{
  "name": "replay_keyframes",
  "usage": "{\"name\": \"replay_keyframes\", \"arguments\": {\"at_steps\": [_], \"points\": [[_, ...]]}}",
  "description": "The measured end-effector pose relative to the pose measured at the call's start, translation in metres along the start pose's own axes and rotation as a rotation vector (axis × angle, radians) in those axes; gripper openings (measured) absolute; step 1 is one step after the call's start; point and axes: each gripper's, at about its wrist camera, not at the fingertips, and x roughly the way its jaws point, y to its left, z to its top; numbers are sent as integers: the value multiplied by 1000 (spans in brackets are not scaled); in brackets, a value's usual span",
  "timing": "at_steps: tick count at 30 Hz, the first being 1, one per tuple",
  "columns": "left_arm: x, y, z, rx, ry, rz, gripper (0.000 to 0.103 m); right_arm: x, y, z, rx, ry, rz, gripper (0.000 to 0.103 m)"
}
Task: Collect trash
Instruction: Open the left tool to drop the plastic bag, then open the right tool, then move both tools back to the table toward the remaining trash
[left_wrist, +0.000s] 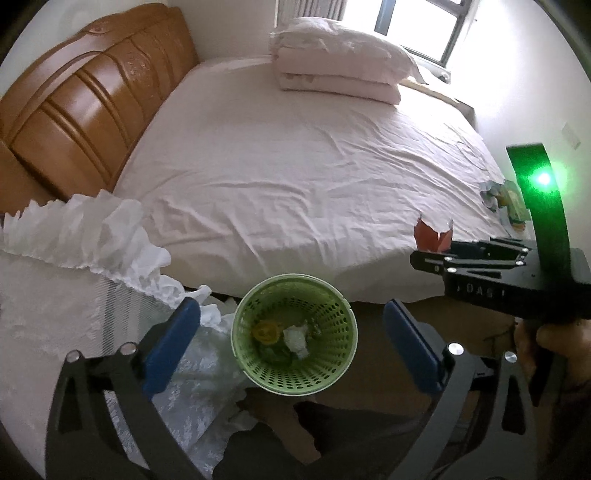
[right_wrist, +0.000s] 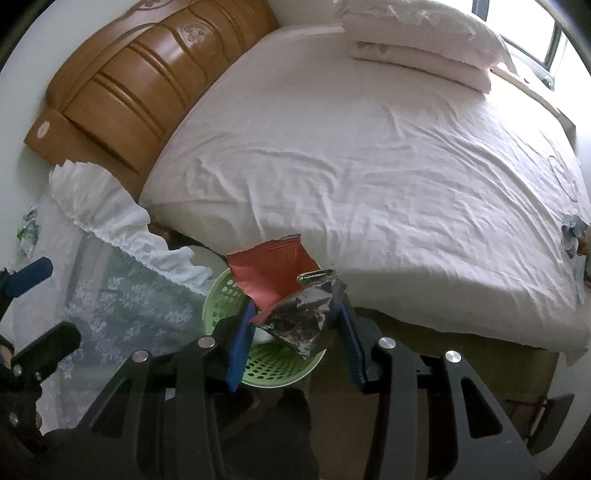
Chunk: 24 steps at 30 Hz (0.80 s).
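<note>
The red snack wrapper (right_wrist: 271, 275), torn open with its silver inside showing, is held between the blue fingers (right_wrist: 240, 338) of the right tool (right_wrist: 295, 332), directly above the green perforated basket (right_wrist: 266, 363). The basket (left_wrist: 295, 332) stands on the floor just beside the edge of the bed (left_wrist: 295, 166); inside lie a yellow scrap (left_wrist: 266, 331) and a crumpled white tissue (left_wrist: 297, 338). Its rim is free on all sides, with open floor to the right of it. The left tool (left_wrist: 291, 345) hangs over the basket with its jaws wide apart and nothing between them. On the bed's far right edge lies more colourful litter (left_wrist: 504, 201). The white sheet is wrinkled; folded quilts (left_wrist: 340, 66) lie near the window (left_wrist: 417, 26), and a wooden headboard (left_wrist: 85, 92) is at the left. A lace-covered table (left_wrist: 55, 295) stands left of the basket.
</note>
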Motion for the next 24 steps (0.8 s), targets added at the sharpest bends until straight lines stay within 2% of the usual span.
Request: {"name": "replay_keyframes", "arguments": {"at_steps": [10, 11, 12, 13, 14, 15, 24], "points": [[-11, 32, -4, -101, -26, 54, 95, 5, 21, -6, -49, 33, 23, 46], [-12, 37, -6, -117, -29, 59, 95, 7, 27, -8, -66, 46, 28, 56], [-13, 40, -6, -127, -29, 62, 95, 7, 29, -8, -72, 47, 27, 72], [-14, 44, -8, -140, -30, 68, 95, 8, 33, -9, -83, 50, 24, 80], [-14, 47, -9, -149, -30, 72, 95, 9, 38, -10, -95, 51, 19, 92], [-15, 51, -10, -160, -31, 76, 95, 10, 40, -11, -99, 54, 16, 97], [-18, 73, -21, -242, -33, 95, 95, 21, 61, -12, -153, 87, -25, 100]]}}
